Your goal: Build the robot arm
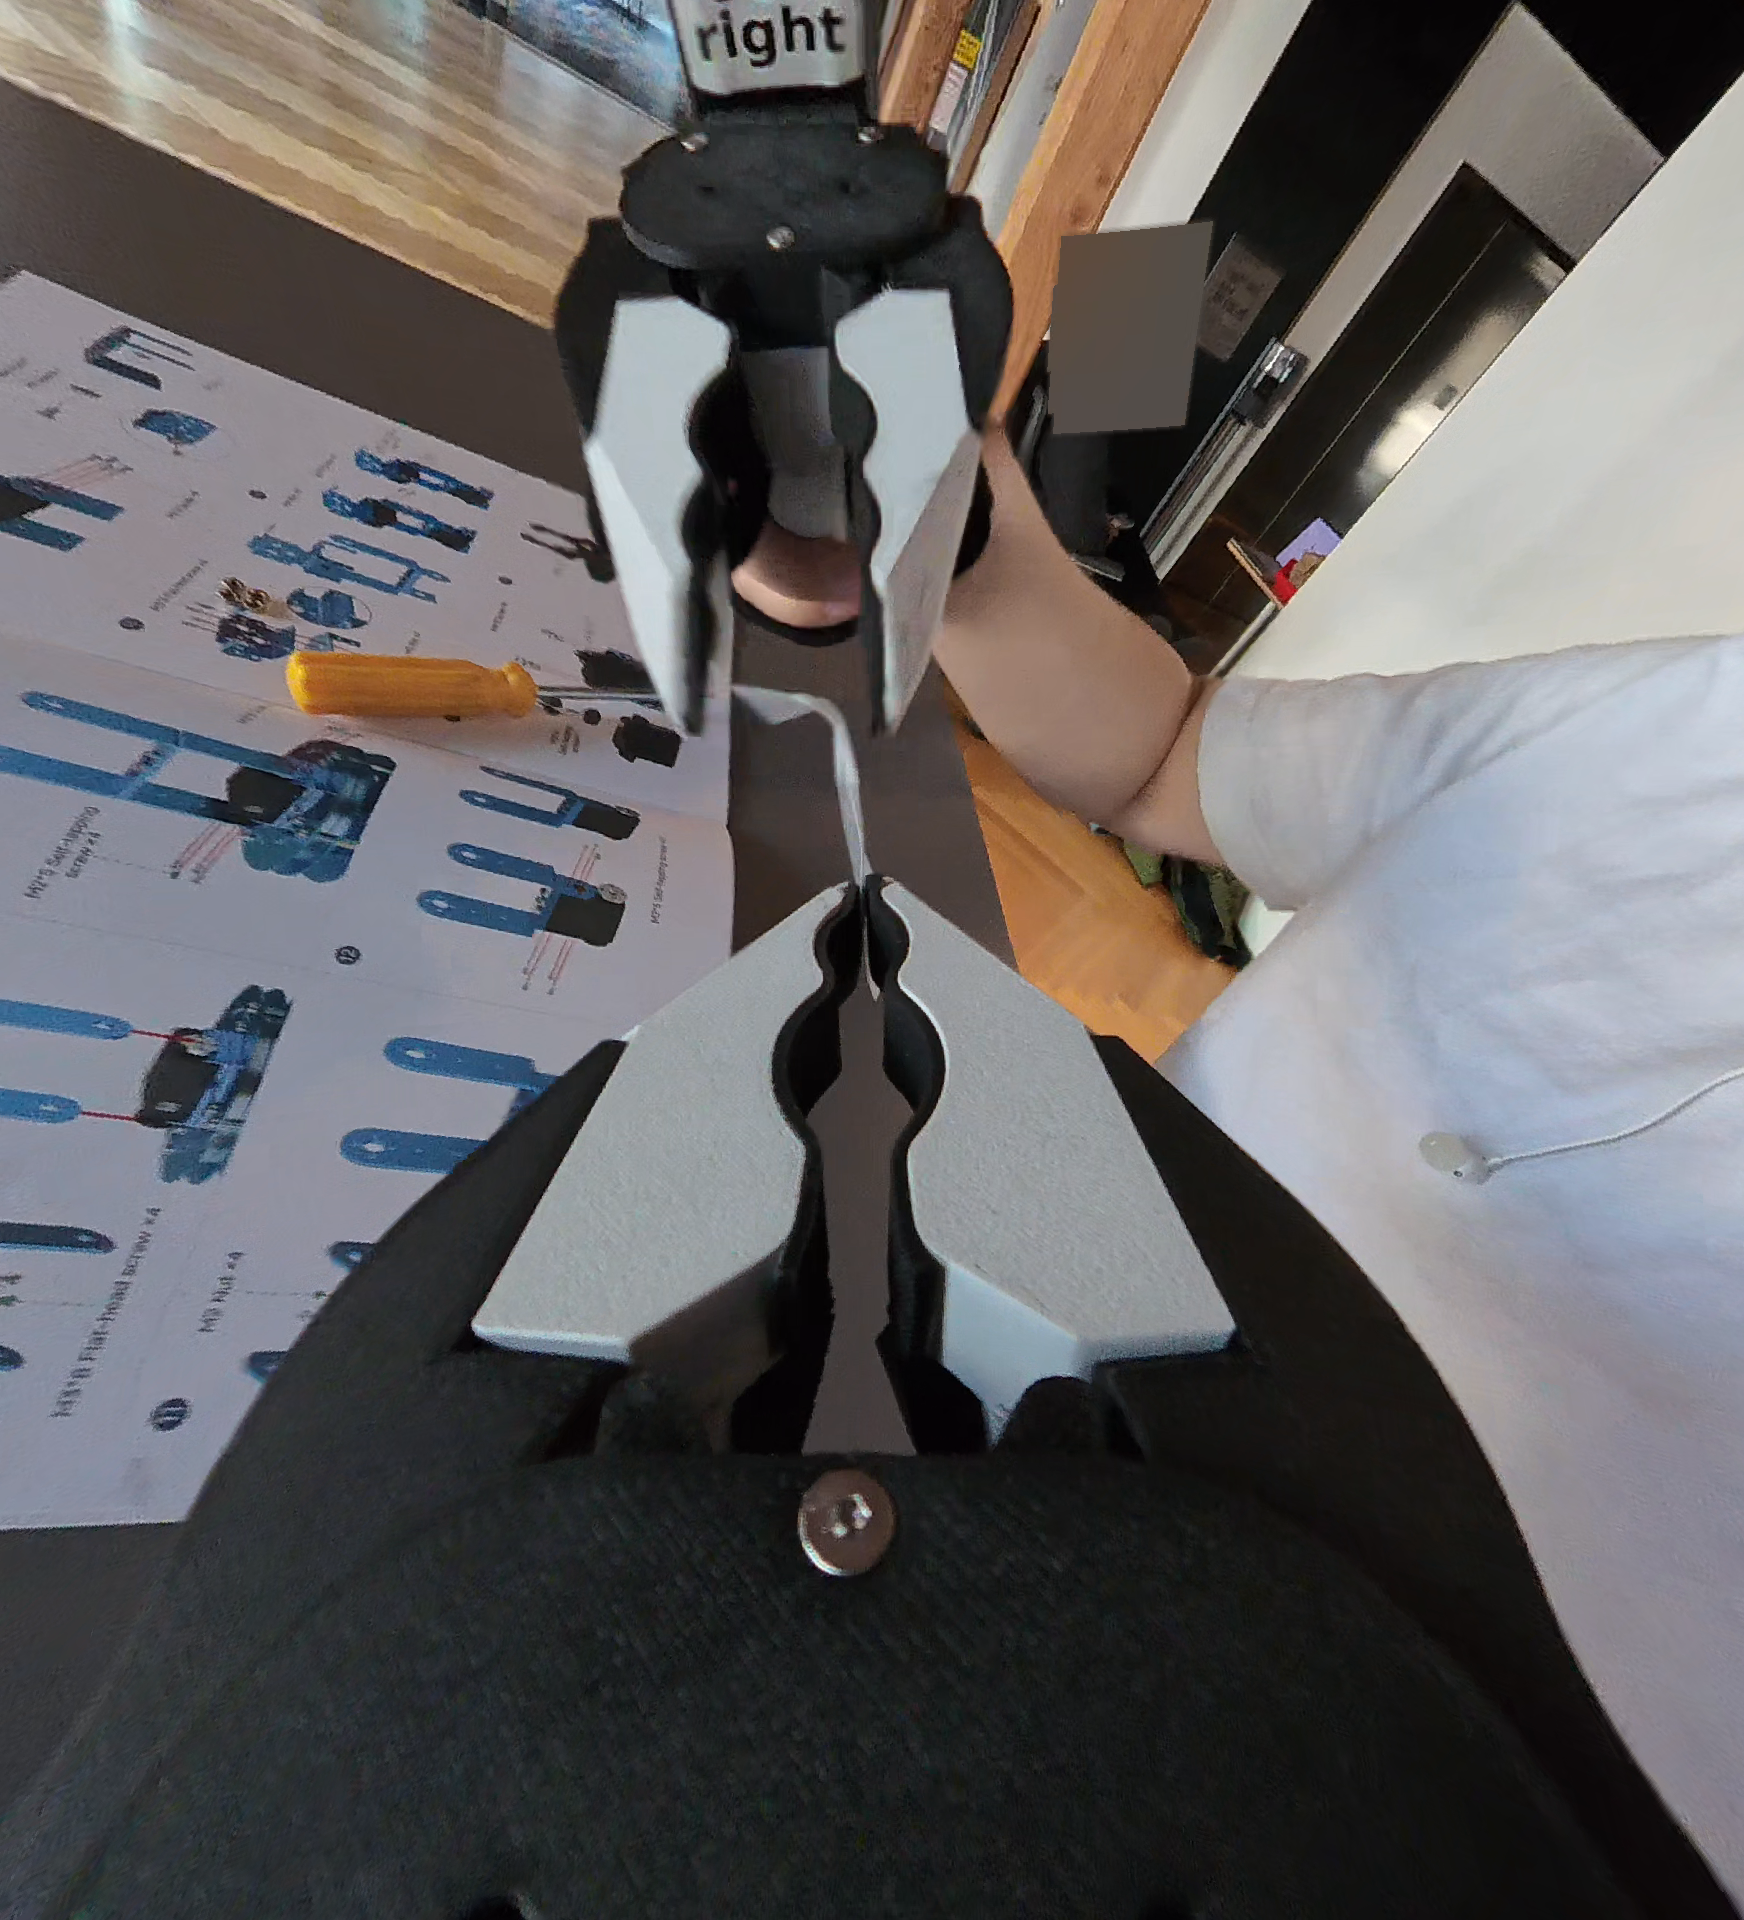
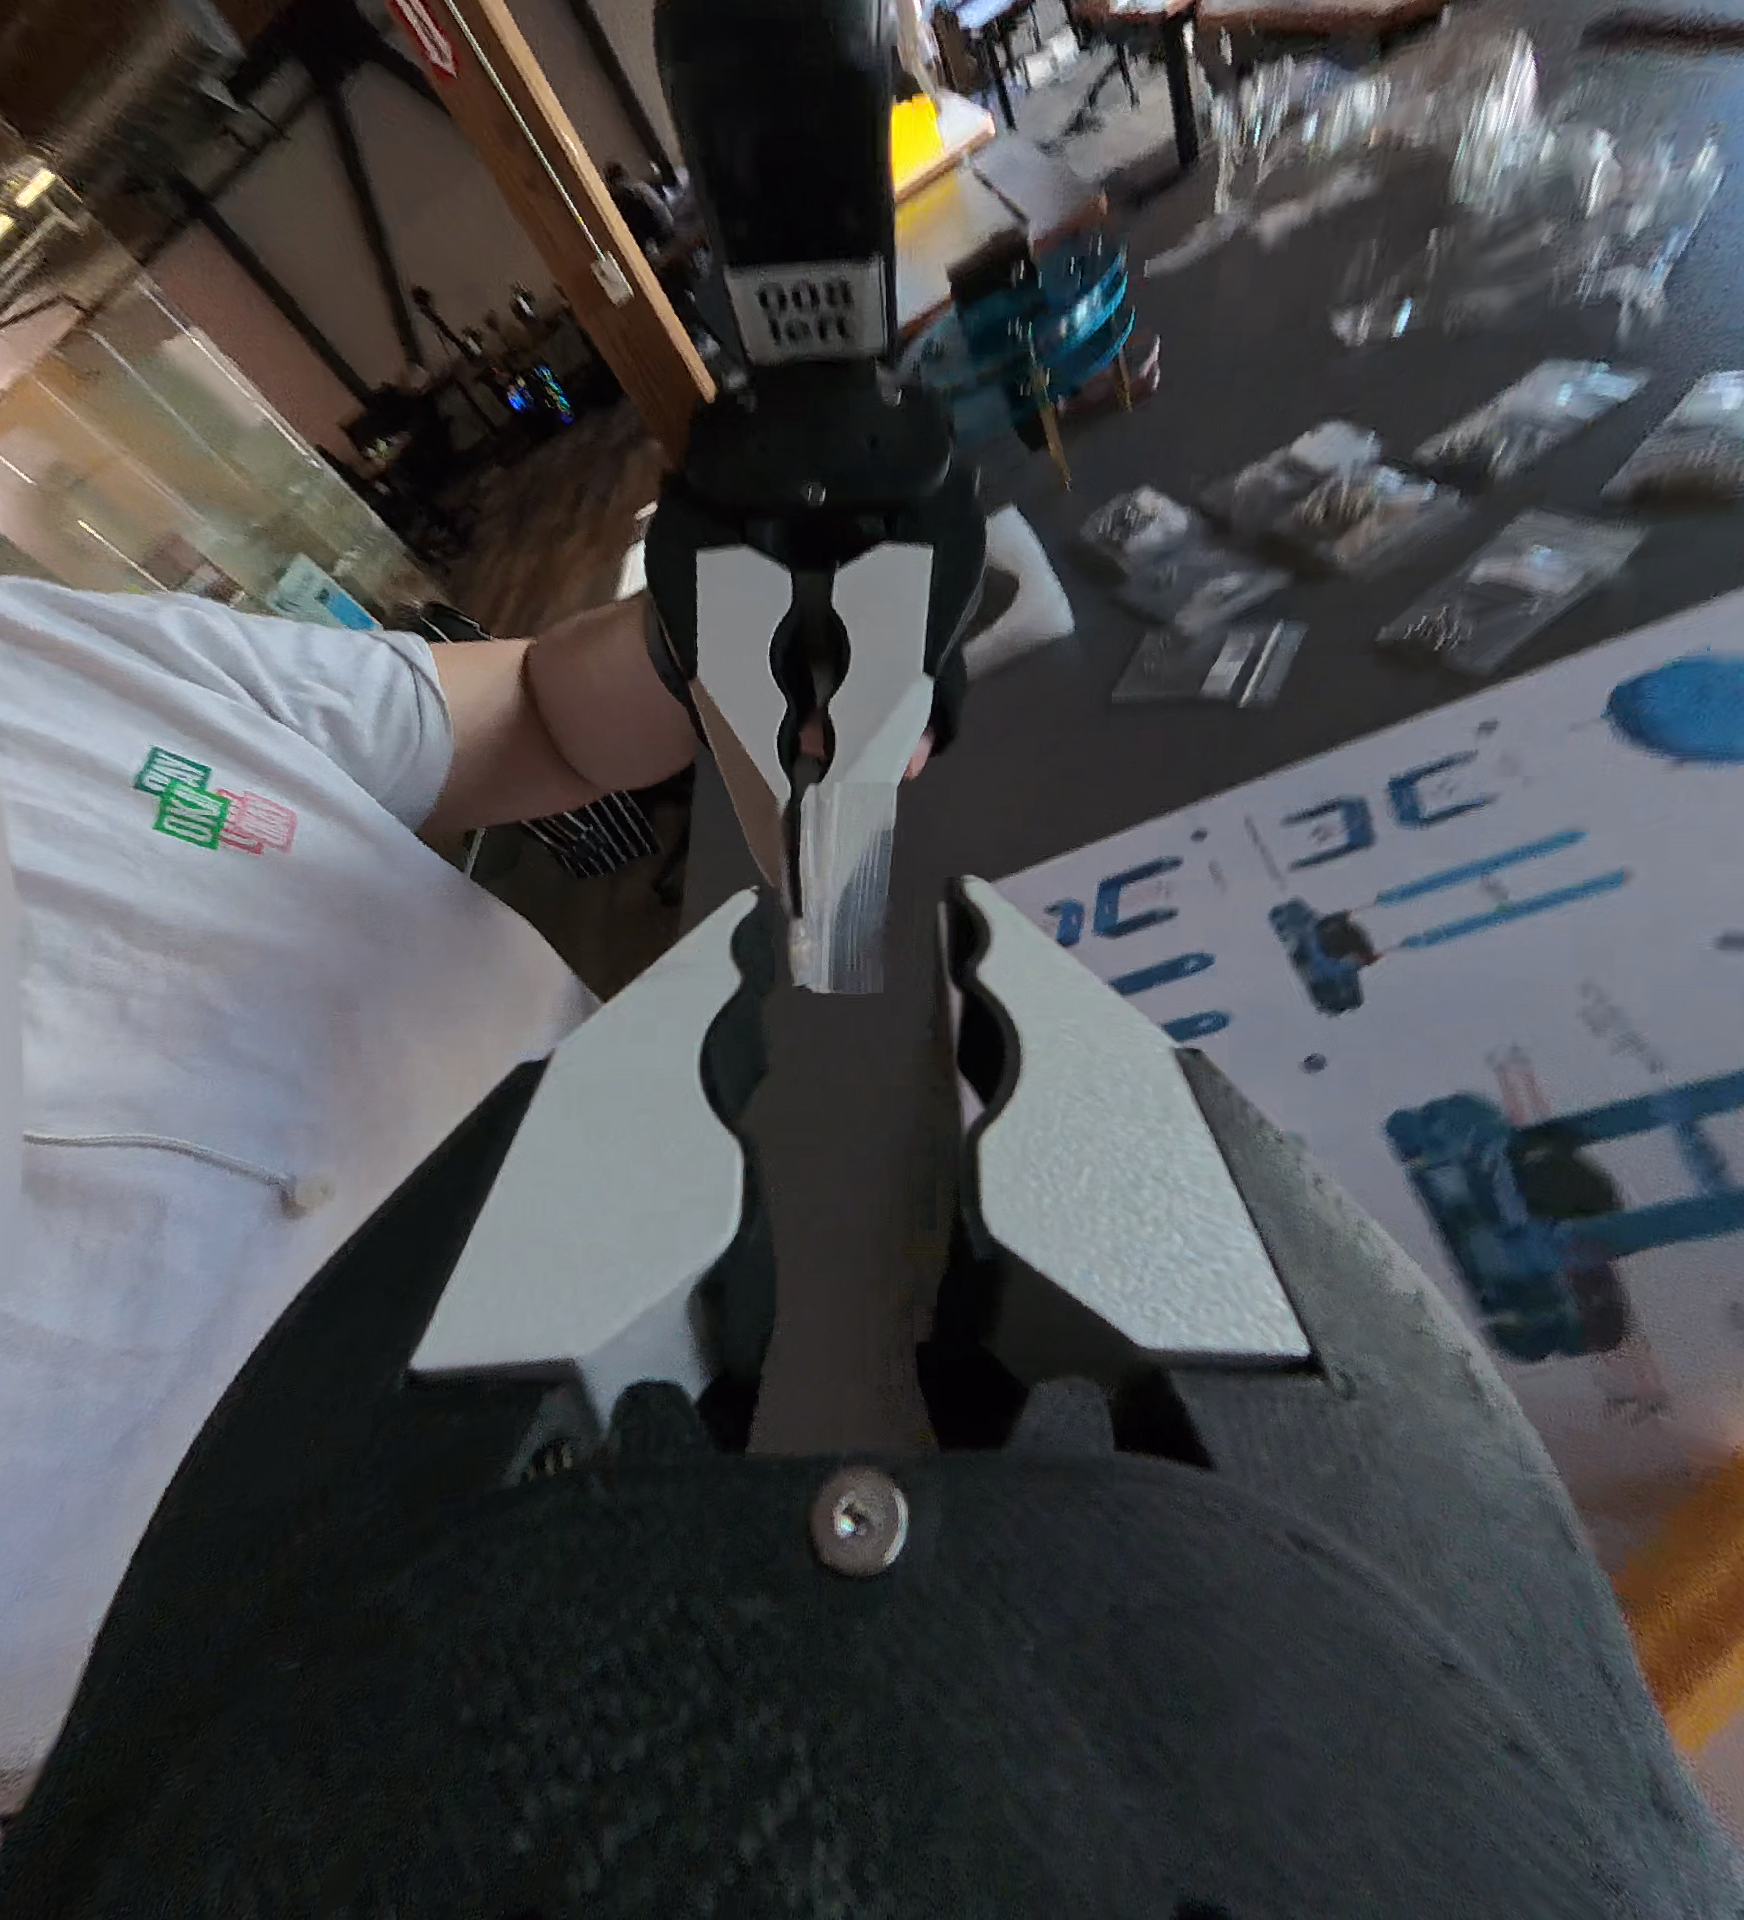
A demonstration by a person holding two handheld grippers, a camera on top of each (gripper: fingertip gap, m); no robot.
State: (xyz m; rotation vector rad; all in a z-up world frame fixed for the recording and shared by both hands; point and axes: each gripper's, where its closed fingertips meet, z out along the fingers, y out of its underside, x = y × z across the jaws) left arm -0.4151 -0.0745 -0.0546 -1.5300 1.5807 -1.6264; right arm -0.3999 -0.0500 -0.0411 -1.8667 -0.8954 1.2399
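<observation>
My left gripper (image 1: 863,891) is shut on the edge of a small clear plastic bag (image 1: 850,790) and holds it in the air above a dark table. My right gripper (image 1: 785,722) faces it, open, with its tips on either side of the bag's far end. In the right wrist view the bag (image 2: 847,894) hangs from the shut left gripper (image 2: 793,883) and sits between the tips of my open right gripper (image 2: 857,899), nearer its left finger. I cannot tell whether that finger touches the bag.
A large printed instruction sheet (image 1: 224,935) lies on the table, with an orange-handled screwdriver (image 1: 411,686), small screws (image 1: 250,597) and small black parts (image 1: 644,740) on it. Several bags of parts (image 2: 1346,499) and a blue assembly (image 2: 1044,312) lie farther off. A person in a white shirt (image 1: 1470,935) stands close. Left and right tips are no more than a few centimetres apart. It is some 15 cm from my right tips to the orange-handled screwdriver (image 1: 411,686).
</observation>
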